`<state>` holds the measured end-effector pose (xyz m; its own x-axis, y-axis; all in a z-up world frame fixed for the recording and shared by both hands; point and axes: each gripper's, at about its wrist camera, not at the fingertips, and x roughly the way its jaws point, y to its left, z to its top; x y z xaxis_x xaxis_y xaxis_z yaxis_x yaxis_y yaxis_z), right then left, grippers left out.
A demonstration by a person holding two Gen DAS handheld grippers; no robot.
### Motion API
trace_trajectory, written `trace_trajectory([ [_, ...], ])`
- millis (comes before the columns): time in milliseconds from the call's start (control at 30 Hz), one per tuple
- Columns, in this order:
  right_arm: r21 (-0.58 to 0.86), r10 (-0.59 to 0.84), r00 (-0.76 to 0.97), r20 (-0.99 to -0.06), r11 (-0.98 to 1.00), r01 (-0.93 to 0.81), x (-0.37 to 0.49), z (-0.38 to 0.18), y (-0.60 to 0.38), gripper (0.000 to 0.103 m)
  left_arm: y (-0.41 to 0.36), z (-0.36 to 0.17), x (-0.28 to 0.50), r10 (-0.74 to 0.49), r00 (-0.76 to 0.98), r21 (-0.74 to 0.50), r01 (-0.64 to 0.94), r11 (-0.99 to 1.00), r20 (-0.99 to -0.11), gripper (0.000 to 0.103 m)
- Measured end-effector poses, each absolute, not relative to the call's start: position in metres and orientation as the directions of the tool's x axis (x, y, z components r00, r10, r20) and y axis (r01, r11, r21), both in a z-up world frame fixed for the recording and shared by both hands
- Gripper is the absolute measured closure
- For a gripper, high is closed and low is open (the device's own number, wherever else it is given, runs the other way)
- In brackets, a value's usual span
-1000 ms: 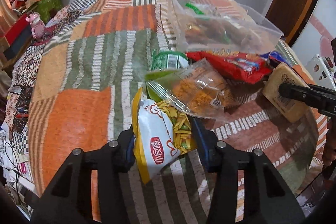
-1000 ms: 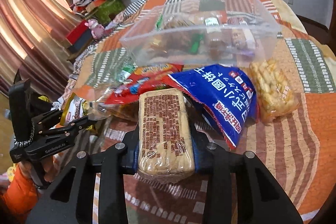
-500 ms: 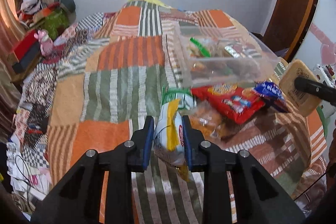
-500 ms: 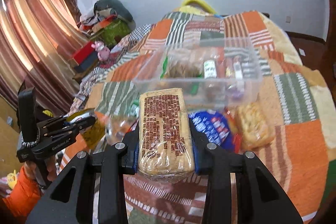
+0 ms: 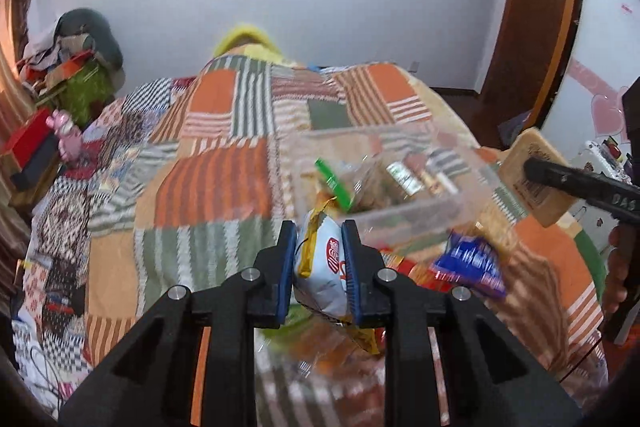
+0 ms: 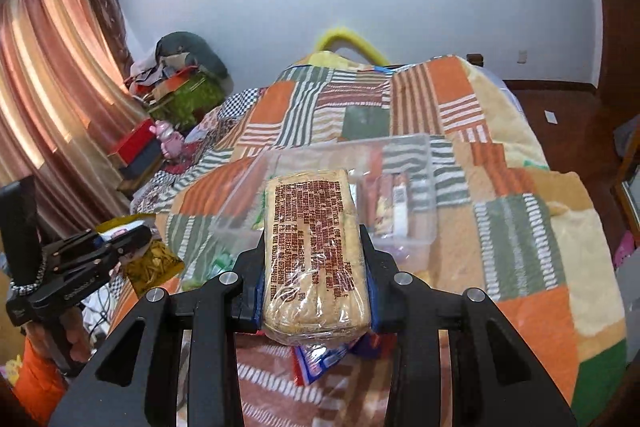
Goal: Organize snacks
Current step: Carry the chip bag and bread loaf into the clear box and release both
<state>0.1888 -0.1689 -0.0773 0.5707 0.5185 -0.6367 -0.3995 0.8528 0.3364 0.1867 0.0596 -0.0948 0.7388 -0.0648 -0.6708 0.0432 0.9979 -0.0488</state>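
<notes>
Left claw (image 5: 319,263) pinches a white-and-yellow snack bag (image 5: 320,269); right claw (image 6: 316,267) pinches a tan wrapped cracker block (image 6: 314,255), both held up, likely headed for the clear plastic box (image 6: 424,223).

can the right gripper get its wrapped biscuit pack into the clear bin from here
Probably yes. The right gripper is shut on the biscuit pack, and the clear bin lies just ahead with its top open. Nothing stands between them.
</notes>
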Motion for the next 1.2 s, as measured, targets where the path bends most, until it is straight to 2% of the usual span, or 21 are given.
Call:
trace_trajectory([
  [533,0.305,0.475,0.581,-0.661,0.877,-0.370,0.254,-0.094,-0.167,0.070,0.010,-0.100,0.285,-0.137,0.729,-0.076,0.116,0.990,-0.670,0.081],
  [867,0.287,0.453,0.524,-0.721,0.884,-0.370,0.282,-0.129,-0.153,0.070,-0.009,-0.140,0.330,-0.186,0.659,-0.109,0.157,0.982,-0.728,0.081],
  [1200,0.248,0.428,0.504,-0.751,0.889,-0.385,0.285,-0.147,-0.143,0.068,-0.013,-0.162,0.347,-0.177,0.632,-0.103,0.153,0.983,-0.755,0.080],
])
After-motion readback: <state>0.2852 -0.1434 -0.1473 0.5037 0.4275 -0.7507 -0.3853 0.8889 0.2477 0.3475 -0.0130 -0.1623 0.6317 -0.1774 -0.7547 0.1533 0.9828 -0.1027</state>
